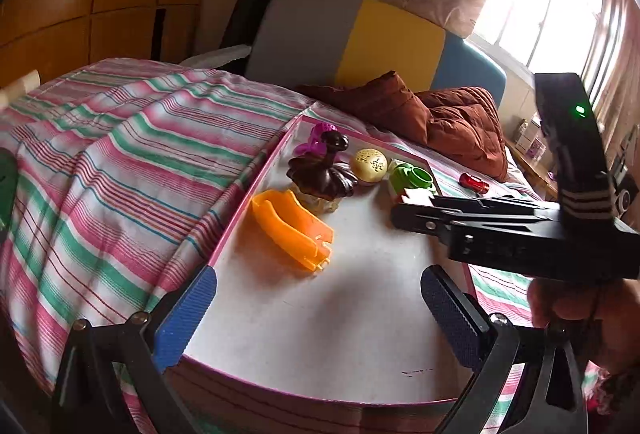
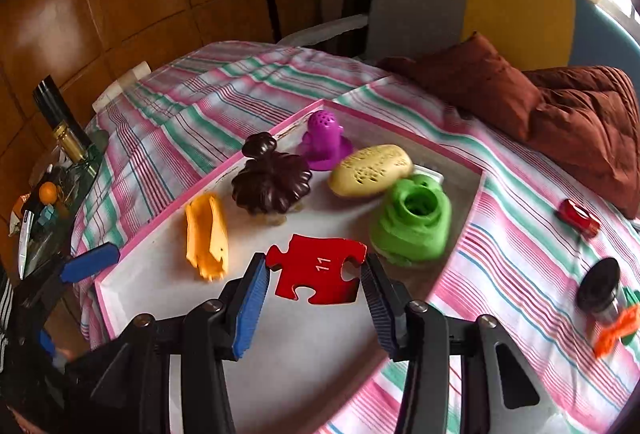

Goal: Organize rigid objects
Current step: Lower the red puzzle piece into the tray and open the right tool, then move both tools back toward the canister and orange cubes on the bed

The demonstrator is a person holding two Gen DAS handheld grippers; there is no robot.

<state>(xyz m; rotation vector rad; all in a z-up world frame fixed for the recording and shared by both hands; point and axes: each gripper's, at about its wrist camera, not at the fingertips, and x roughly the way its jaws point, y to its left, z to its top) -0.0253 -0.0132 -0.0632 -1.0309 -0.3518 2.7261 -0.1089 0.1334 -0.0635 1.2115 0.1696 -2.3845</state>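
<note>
Right wrist view: right gripper (image 2: 314, 284) grips the red puzzle piece (image 2: 320, 268) over the tray (image 2: 132, 250). Lower it flat beside the orange toy (image 2: 206, 236), clear of the green toy (image 2: 412, 220). Left gripper (image 1: 318, 314) gapes wide, empty.

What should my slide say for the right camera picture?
Right tongs carry a red puzzle piece over the pink-rimmed tray.

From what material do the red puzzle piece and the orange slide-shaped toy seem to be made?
Red puzzle piece: likely foam or thick card, since it is flat, matte and has cleanly cut edges. Orange slide-shaped toy: probably hard moulded plastic, smooth and slightly glossy, with thin walls.
</note>
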